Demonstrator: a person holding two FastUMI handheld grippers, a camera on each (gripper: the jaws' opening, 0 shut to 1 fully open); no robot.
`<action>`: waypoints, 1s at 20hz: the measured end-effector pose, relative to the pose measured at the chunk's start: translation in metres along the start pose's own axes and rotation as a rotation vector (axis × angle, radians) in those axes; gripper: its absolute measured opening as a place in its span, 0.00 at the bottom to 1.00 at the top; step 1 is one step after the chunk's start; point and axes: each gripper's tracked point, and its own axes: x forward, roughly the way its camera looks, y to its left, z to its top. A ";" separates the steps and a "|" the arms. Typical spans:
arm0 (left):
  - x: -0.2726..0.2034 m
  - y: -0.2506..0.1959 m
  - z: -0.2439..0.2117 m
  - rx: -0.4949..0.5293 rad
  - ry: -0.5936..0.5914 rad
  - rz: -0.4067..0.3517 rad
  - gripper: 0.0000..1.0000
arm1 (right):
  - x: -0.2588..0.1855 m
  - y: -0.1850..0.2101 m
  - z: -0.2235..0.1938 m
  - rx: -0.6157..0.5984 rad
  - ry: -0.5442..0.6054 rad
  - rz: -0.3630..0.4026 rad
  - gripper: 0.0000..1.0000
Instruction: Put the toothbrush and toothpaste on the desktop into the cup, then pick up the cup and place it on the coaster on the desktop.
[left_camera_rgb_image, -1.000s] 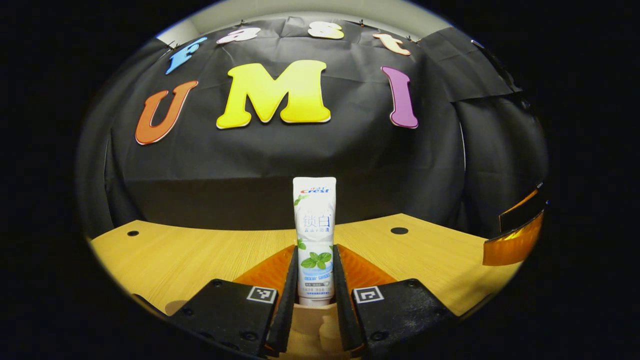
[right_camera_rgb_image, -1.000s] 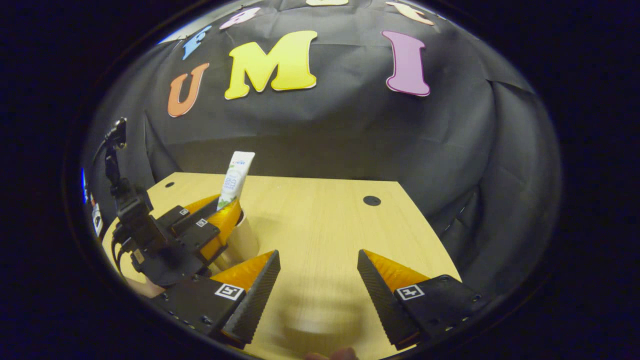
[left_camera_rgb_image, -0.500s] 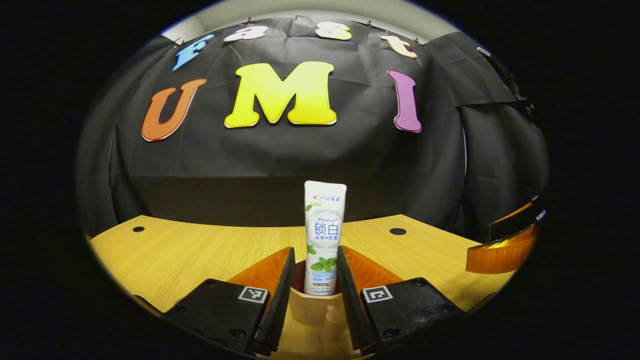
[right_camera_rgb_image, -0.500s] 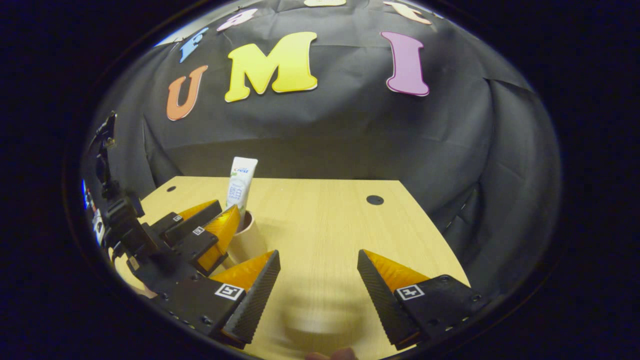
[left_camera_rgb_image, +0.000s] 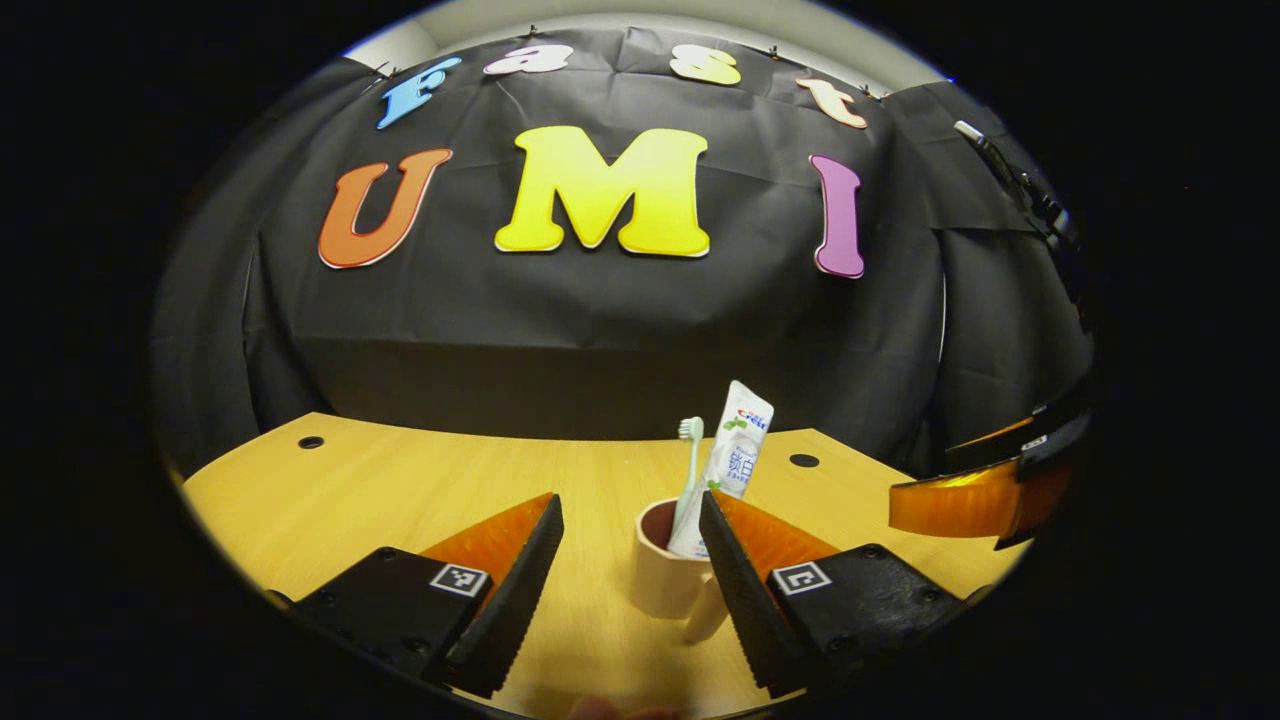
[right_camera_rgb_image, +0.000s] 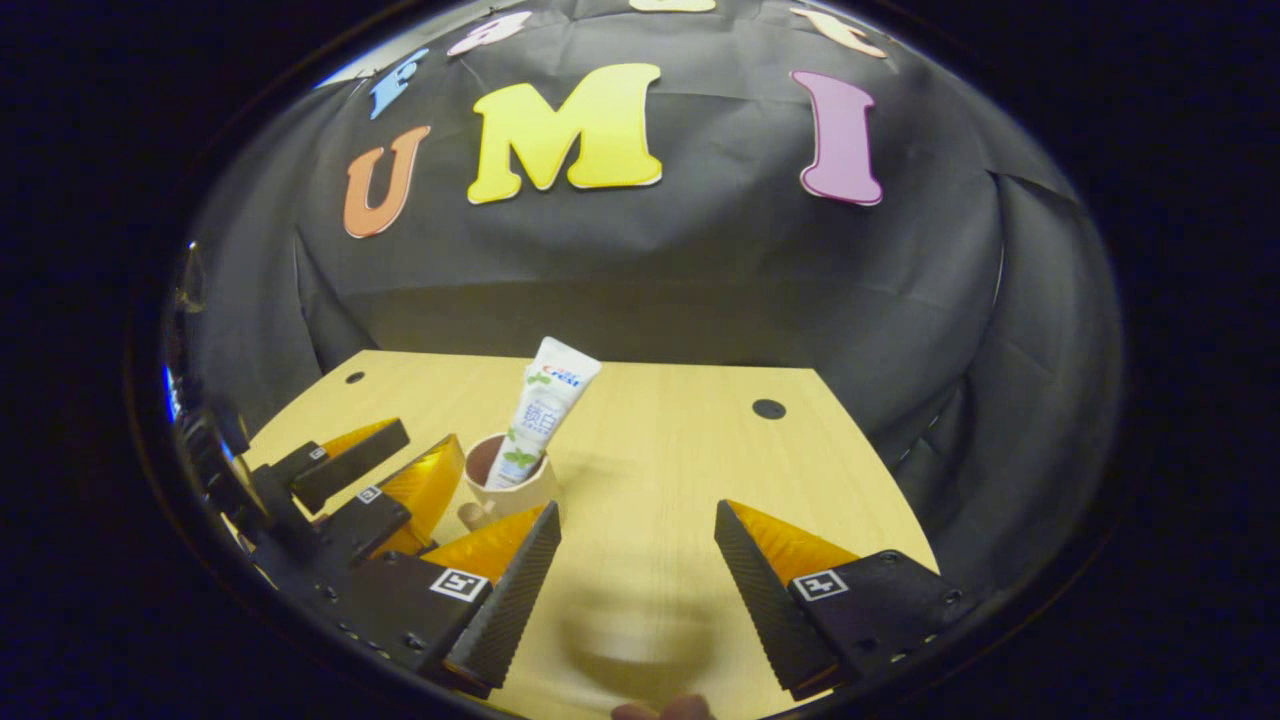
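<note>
Left gripper view: cup (left_camera_rgb_image: 668, 570), holding upright toothbrush (left_camera_rgb_image: 689, 470) and leaning toothpaste (left_camera_rgb_image: 728, 468), stands just ahead between the wide-open left gripper (left_camera_rgb_image: 628, 570); right gripper (right_camera_rgb_image: 636, 570), also open, hovers farther right.

I see open bench (right_camera_rgb_image: 660, 470) ahead of my right hand-held gripper (right_camera_rgb_image: 637, 545), its fingers spread with nothing between. At lower left, the cup (right_camera_rgb_image: 510, 485) with leaning toothpaste (right_camera_rgb_image: 540, 410) and the left hand-held gripper (right_camera_rgb_image: 375, 465) beside it block passage.
</note>
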 end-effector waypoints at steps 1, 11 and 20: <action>-0.010 0.008 0.003 -0.008 0.014 0.014 0.90 | -0.001 0.007 0.005 0.000 0.009 0.005 0.94; -0.091 0.128 0.061 0.021 0.034 0.153 0.92 | 0.014 0.090 -0.010 0.012 0.360 0.041 0.94; -0.121 0.195 0.087 0.024 0.006 0.270 0.92 | 0.068 0.115 -0.044 0.043 0.658 -0.009 0.94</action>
